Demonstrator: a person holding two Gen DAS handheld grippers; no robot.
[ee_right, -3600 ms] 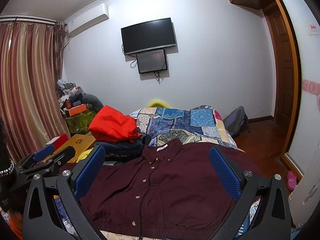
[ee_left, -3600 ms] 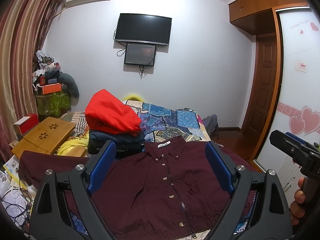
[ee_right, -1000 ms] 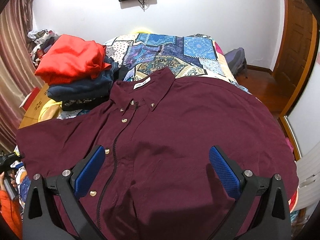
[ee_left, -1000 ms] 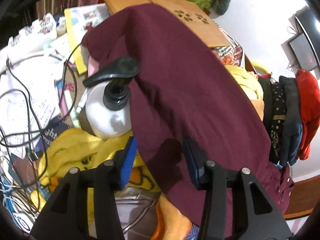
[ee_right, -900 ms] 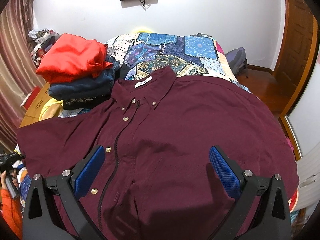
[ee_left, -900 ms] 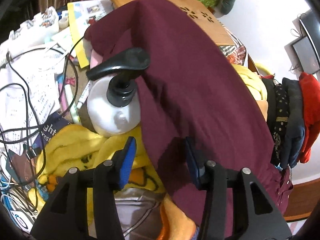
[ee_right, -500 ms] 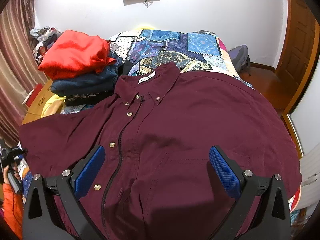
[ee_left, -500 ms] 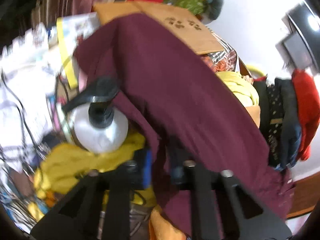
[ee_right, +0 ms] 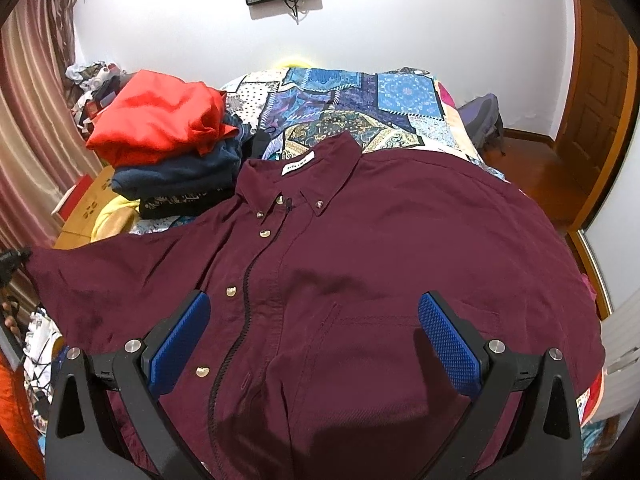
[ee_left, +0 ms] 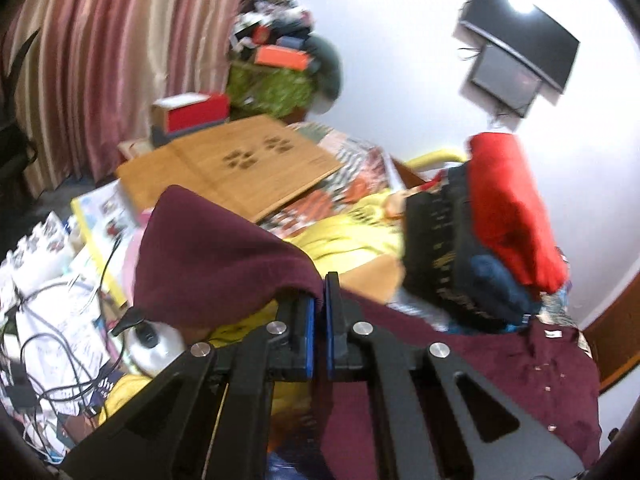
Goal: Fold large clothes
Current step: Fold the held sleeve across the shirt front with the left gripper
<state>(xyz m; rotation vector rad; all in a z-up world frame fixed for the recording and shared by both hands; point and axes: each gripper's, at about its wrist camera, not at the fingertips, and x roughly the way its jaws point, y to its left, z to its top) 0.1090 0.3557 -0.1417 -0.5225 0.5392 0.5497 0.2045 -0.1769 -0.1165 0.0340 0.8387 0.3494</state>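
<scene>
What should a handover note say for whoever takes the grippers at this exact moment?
Left gripper: jaws just closed, shut on the sleeve of the maroon shirt, sleeve end lifted off the bedside clutter.
Right gripper: open, above the shirt front, holding nothing.
Shirt lies face up, buttoned, spread flat on the patchwork bed, beside a stack of folded clothes.
Done: sleeve gripped.
Left: every fold; none is made yet.

Each hand-held gripper [ee_right: 312,340]: black frame w/ silver screws, blue textured pads [ee_right: 448,346].
</scene>
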